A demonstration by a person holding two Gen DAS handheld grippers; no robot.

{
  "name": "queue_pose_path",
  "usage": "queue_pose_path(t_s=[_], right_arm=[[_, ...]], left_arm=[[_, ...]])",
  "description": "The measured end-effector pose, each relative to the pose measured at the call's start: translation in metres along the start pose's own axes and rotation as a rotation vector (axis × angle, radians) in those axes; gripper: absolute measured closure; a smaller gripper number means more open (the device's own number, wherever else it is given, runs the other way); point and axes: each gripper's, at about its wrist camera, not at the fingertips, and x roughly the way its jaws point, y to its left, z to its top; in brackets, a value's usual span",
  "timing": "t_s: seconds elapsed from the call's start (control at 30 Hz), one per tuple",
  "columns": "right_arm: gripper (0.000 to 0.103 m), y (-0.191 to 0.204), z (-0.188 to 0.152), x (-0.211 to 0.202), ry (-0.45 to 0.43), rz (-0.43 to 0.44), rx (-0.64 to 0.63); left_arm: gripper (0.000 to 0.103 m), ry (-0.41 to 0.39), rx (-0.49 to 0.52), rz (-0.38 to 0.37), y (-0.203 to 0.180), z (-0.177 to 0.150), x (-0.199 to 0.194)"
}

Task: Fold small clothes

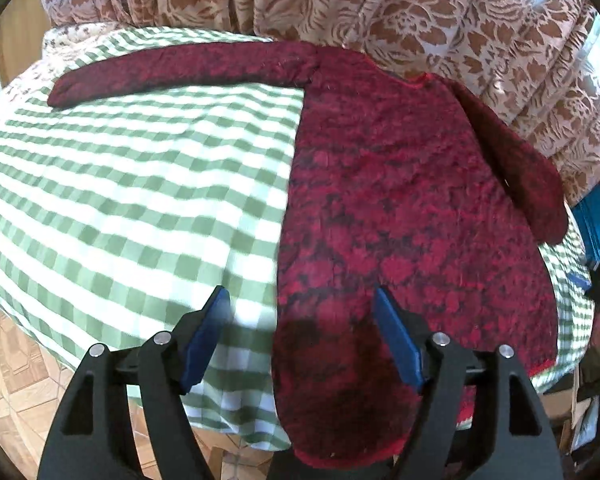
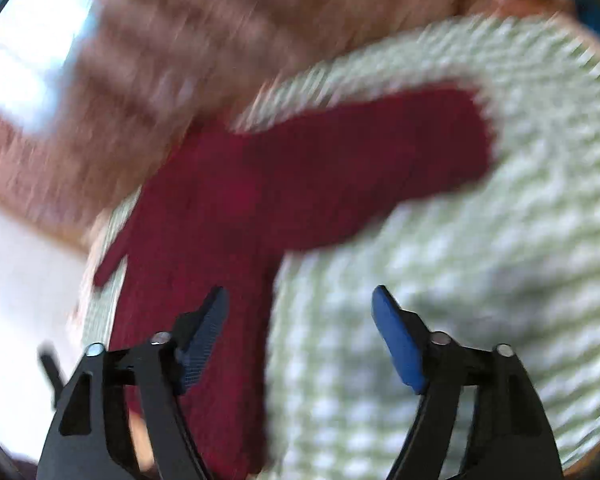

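Both tongs stand spread and hold nothing: the left gripper [image 1: 302, 300] hangs over the sweater's [image 1: 400, 208] hem edge, one finger above the red knit, the other above the checked tablecloth [image 1: 120, 184]; the right gripper [image 2: 300, 300] straddles the sweater's opposite side edge, in a badly blurred view. The sweater lies flat on the tablecloth, neck toward the patterned curtain [image 1: 420, 12], one sleeve [image 1: 180, 70] stretched straight out from the body, the other slanting down along its side. The fold looks not yet begun. To do it well, I would pinch the outstretched sleeve near its cuff, catching knit only, not the tablecloth, and lay it squarely across the body.
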Motion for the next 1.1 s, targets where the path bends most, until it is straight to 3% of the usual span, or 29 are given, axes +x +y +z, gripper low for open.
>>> queue_pose_path(t_s=[0.1, 0.17, 0.23, 0.27, 0.43, 0.5, 0.53, 0.57, 0.63, 0.67, 0.83, 0.9, 1.1], right_arm=[[0.052, 0.022, -0.040, 0.036, 0.123, 0.039, -0.035], [0.071, 0.036, -0.057, 0.053, 0.169, -0.005, -0.089], [0.086, 0.047, -0.063, 0.052, 0.160, -0.019, -0.114], [0.087, 0.053, -0.064, 0.047, 0.149, -0.017, -0.129], [0.088, 0.064, -0.075, 0.022, 0.137, -0.015, -0.188], [0.087, 0.061, -0.081, 0.027, 0.154, -0.011, -0.186], [0.081, 0.059, -0.079, 0.026, 0.145, 0.000, -0.172], [0.076, 0.056, -0.071, 0.026, 0.136, 0.026, -0.144], [0.044, 0.038, -0.052, 0.010, 0.024, 0.052, -0.051], [0.044, 0.025, -0.040, -0.002, -0.072, 0.054, 0.006], [0.043, -0.056, 0.007, -0.018, -0.320, 0.054, 0.341], [0.043, -0.085, 0.023, -0.016, -0.381, 0.057, 0.450], [0.045, -0.113, 0.065, 0.015, -0.429, 0.066, 0.557]], left_arm=[[0.035, 0.032, 0.021, -0.026, -0.002, -0.007, 0.009], [0.067, 0.047, 0.028, -0.060, -0.003, -0.010, 0.017], [0.083, 0.045, 0.054, -0.071, -0.006, -0.010, 0.015], [0.086, 0.038, 0.068, -0.067, -0.007, -0.010, 0.012], [0.085, 0.043, 0.099, -0.031, -0.001, -0.013, 0.001], [0.076, 0.055, 0.097, -0.014, -0.002, -0.014, 0.004], [0.064, 0.042, 0.093, 0.005, -0.006, -0.013, 0.001], [0.060, 0.014, 0.100, 0.009, -0.010, -0.011, -0.005], [0.053, -0.040, 0.116, -0.007, -0.018, -0.004, -0.018], [0.051, -0.061, 0.116, -0.013, -0.022, 0.000, -0.023], [0.051, -0.097, 0.119, -0.067, -0.042, 0.024, -0.022], [0.051, -0.082, 0.126, -0.084, -0.053, 0.029, -0.013], [0.050, -0.008, 0.176, -0.123, -0.088, 0.030, 0.015]])
